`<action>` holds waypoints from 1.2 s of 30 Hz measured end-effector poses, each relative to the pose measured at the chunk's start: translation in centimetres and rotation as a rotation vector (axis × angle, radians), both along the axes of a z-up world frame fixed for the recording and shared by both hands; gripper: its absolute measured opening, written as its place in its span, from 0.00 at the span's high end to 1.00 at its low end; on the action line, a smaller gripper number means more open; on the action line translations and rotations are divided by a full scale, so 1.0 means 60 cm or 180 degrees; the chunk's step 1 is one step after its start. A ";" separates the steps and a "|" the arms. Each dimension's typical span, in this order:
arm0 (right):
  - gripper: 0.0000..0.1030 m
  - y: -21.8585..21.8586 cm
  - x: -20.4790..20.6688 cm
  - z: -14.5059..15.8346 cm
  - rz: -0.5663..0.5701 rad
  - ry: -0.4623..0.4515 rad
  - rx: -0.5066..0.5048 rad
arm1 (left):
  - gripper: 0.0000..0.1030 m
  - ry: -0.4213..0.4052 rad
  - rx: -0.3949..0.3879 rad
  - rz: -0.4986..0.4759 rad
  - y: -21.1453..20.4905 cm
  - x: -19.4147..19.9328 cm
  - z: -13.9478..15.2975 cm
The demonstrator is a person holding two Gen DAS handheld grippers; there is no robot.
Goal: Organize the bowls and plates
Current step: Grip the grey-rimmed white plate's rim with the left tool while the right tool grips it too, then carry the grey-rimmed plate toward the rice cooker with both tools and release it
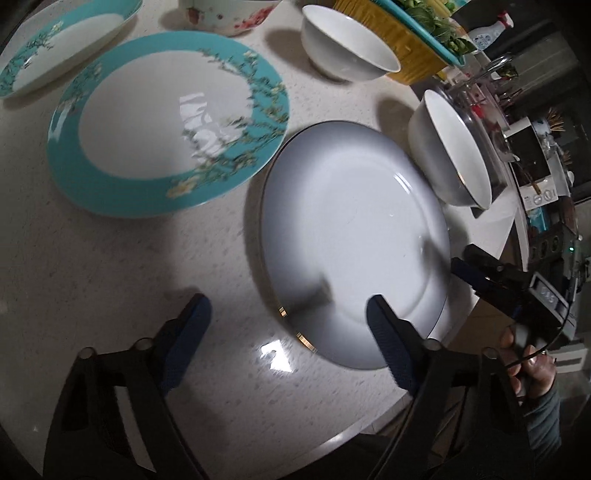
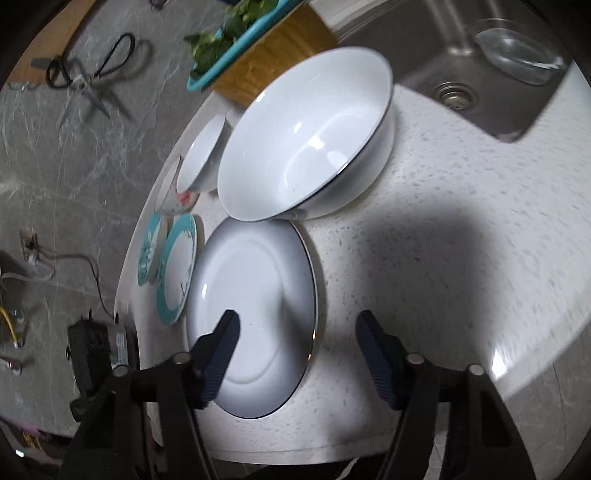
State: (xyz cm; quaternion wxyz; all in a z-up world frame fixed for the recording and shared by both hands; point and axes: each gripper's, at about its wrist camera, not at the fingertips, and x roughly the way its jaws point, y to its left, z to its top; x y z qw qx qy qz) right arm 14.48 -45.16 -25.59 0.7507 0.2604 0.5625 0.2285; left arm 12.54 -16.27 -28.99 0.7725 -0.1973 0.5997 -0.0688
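Observation:
A white plate [image 1: 351, 229] with a thin gold rim lies on the speckled counter [image 1: 110, 277]. My left gripper [image 1: 286, 301] is open and straddles its near rim, one finger above the plate and one above the counter. My right gripper [image 2: 298, 317] is open and straddles the opposite rim of the same plate [image 2: 255, 295]; it also shows at the plate's right edge [image 1: 464, 258]. No pad presses on the plate. A large white bowl [image 2: 306, 136] sits just beyond. Further off are a small white bowl [image 1: 347, 48], a floral bowl [image 1: 229, 14] and two teal floral plates [image 1: 166, 125] [image 1: 62, 48].
A steel sink [image 2: 461, 74] with a glass dish [image 2: 517, 48] lies beyond the large bowl. A teal tray of greens [image 2: 229, 48] rests on a wooden block at the back. The counter's rounded edge [image 2: 332, 439] is close below the grippers. Scissors [image 2: 85, 81] lie on the floor.

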 end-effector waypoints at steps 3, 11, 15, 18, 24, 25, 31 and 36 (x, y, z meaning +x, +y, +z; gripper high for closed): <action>0.40 -0.002 0.011 -0.003 0.0110 -0.0047 0.0074 | 0.28 -0.0035 -0.0080 0.0052 -0.001 0.003 0.009; 0.41 0.002 0.040 -0.004 0.0287 -0.0145 0.0077 | 0.28 -0.0081 -0.0181 0.0129 0.035 0.005 0.023; 0.41 0.016 0.055 -0.003 0.0358 -0.0177 0.0068 | 0.56 -0.0080 -0.0148 0.0161 0.033 0.022 0.020; 0.42 0.027 0.059 0.001 0.0428 -0.0222 -0.0026 | 0.64 -0.0083 -0.0094 0.0177 0.032 0.036 0.019; 0.64 0.039 0.066 0.000 0.0529 -0.0204 -0.0292 | 0.75 -0.0082 0.0104 0.0155 0.032 0.048 0.019; 0.78 0.038 0.069 -0.001 0.0518 -0.0195 -0.0382 | 0.77 -0.0078 0.0168 0.0136 0.034 0.049 0.019; 0.81 0.039 0.068 0.001 0.0522 -0.0200 -0.0503 | 0.78 -0.0087 0.0265 0.0094 0.035 0.053 0.021; 0.81 0.041 0.061 0.004 0.0475 -0.0210 -0.0558 | 0.80 -0.0085 0.0216 0.0140 0.046 0.042 0.021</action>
